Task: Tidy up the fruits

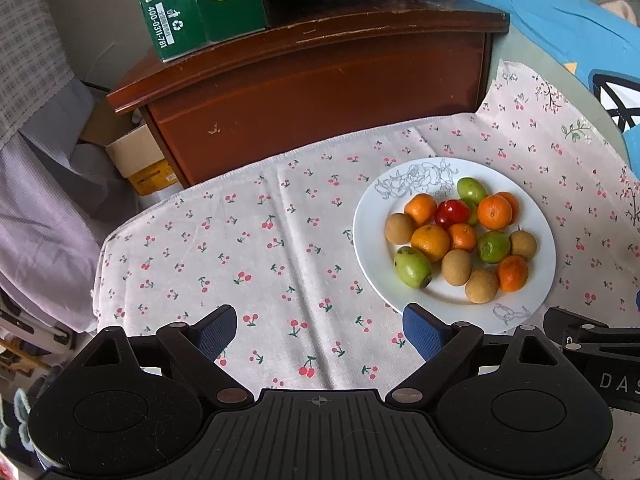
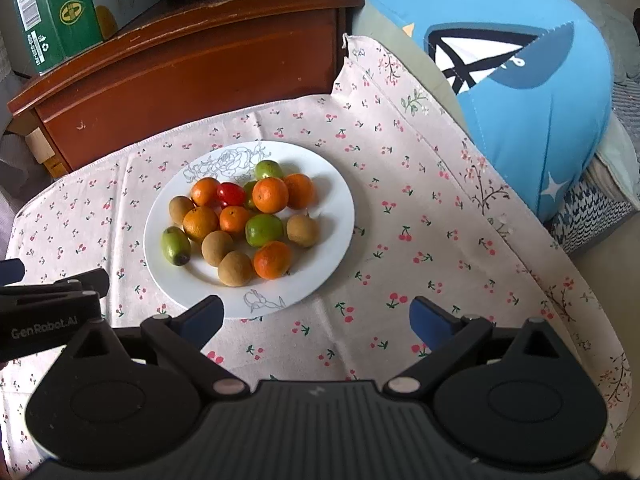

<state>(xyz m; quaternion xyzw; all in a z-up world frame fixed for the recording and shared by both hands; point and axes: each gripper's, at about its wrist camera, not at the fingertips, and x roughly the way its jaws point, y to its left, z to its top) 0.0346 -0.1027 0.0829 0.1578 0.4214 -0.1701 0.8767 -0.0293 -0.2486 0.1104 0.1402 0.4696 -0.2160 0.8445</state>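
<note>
So the fruits are all piled on a white plate (image 2: pixel 320 280) with a sketched flower pattern on the rim. In the pile there are small oranges (image 2: pixel 270 195), a few brownish round ones (image 2: pixel 235 268), green ones (image 2: pixel 264 230) and one red tomato-looking thing (image 2: pixel 231 194) near the far side of the heap. One green oval fruit (image 2: pixel 176 246) sits at the left edge of the pile, a bit apart from the rest.

The plate sits on a bench covered with a cherry-print cloth (image 2: pixel 400 220). Left tongs (image 1: pixel 320 328) hang over bare cloth just left of the plate, blue pads wide apart, nothing between them. Right tongs (image 2: pixel 316 316) are just near of the plate's rim, also spread wide and empty.

Further out: a dark wooden nightstand (image 2: pixel 192 68) at the far side with a green carton (image 2: pixel 52 12) on top, and a big blue cushion (image 2: pixel 520 92) off to the right.
</note>
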